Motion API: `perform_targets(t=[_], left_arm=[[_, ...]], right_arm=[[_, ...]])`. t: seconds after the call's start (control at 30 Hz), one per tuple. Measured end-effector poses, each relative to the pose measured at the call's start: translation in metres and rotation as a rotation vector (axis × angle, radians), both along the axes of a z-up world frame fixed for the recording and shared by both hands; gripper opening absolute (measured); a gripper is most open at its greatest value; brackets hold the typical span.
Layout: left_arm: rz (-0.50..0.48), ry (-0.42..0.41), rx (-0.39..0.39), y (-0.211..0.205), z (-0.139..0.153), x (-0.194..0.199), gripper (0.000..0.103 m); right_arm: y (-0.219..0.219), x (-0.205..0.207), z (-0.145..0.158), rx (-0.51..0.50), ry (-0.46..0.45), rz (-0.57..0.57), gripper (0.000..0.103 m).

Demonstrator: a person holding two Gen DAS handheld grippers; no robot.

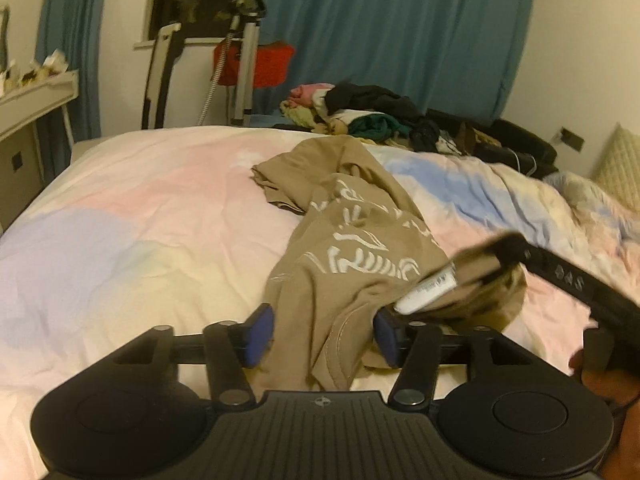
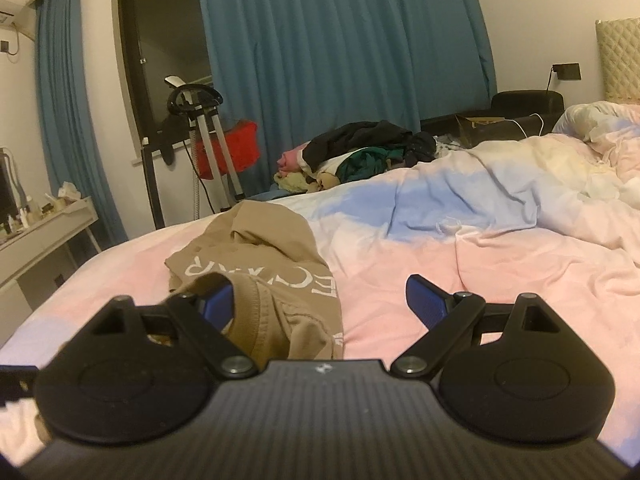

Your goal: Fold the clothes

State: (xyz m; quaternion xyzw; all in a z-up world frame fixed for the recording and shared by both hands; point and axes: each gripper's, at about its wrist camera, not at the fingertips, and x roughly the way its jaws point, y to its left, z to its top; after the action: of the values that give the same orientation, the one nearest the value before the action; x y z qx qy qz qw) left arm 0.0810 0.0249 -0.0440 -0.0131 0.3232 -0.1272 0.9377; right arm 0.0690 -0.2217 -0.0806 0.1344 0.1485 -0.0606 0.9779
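Observation:
A tan T-shirt (image 1: pixel 344 240) with white lettering lies crumpled on the pastel duvet (image 1: pixel 140 220). My left gripper (image 1: pixel 323 336) stands open over its near end, and a fold of the cloth runs between the blue pads without being pressed. Its white neck label (image 1: pixel 432 288) shows to the right, where cloth drapes over one finger (image 1: pixel 516 246) of the right gripper. In the right wrist view the right gripper (image 2: pixel 320 304) is wide open. The shirt (image 2: pixel 256 256) collar rests against its left pad, and the right pad hangs over bare duvet.
A pile of mixed clothes (image 1: pixel 360 116) sits at the bed's far edge before blue curtains. A white desk (image 1: pixel 36 96) stands at the left, and a garment steamer stand (image 1: pixel 244 60) is behind the bed. Rumpled bedding and a pillow (image 2: pixel 592 120) fill the right.

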Motion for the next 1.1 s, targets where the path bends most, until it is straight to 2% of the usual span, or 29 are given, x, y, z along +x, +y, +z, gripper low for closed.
perform_targets(t=[0.1,0.3,0.47,0.63,0.7,0.77,0.87,0.93,1.03,1.1], left_arm=[[-0.018,-0.02,0.052,-0.014,-0.005,0.001,0.067],[0.026,-0.101,0.107,-0.032,-0.018,0.01,0.068],[0.156,-0.186,0.208,-0.035,-0.021,0.009,0.072],[0.216,-0.327,0.253,-0.028,-0.001,-0.016,0.072],[0.237,-0.398,0.215,-0.021,0.014,-0.028,0.072],[0.272,-0.418,0.111,-0.006,0.029,-0.034,0.075],[0.314,-0.377,0.018,0.011,0.036,-0.033,0.076],[0.337,-0.332,0.038,0.014,0.031,-0.026,0.076],[0.35,-0.233,0.089,0.014,0.018,-0.013,0.074],[0.356,-0.174,0.121,0.016,0.008,-0.007,0.074]], right_arm=[[-0.002,0.0,0.001,0.02,0.0,0.001,0.09],[-0.004,-0.004,0.005,0.041,-0.033,0.001,0.09],[-0.006,-0.011,0.011,0.057,-0.091,-0.002,0.09],[-0.002,-0.02,0.022,0.031,-0.16,-0.021,0.09],[-0.001,-0.025,0.027,0.0,-0.195,-0.05,0.09],[-0.002,-0.028,0.032,-0.023,-0.219,-0.073,0.091],[-0.005,-0.018,0.027,-0.016,-0.123,-0.047,0.09],[-0.003,-0.009,0.02,-0.024,-0.042,-0.034,0.09],[-0.003,-0.01,0.015,-0.018,-0.046,-0.07,0.09],[-0.007,-0.021,0.022,-0.011,-0.129,-0.111,0.09]])
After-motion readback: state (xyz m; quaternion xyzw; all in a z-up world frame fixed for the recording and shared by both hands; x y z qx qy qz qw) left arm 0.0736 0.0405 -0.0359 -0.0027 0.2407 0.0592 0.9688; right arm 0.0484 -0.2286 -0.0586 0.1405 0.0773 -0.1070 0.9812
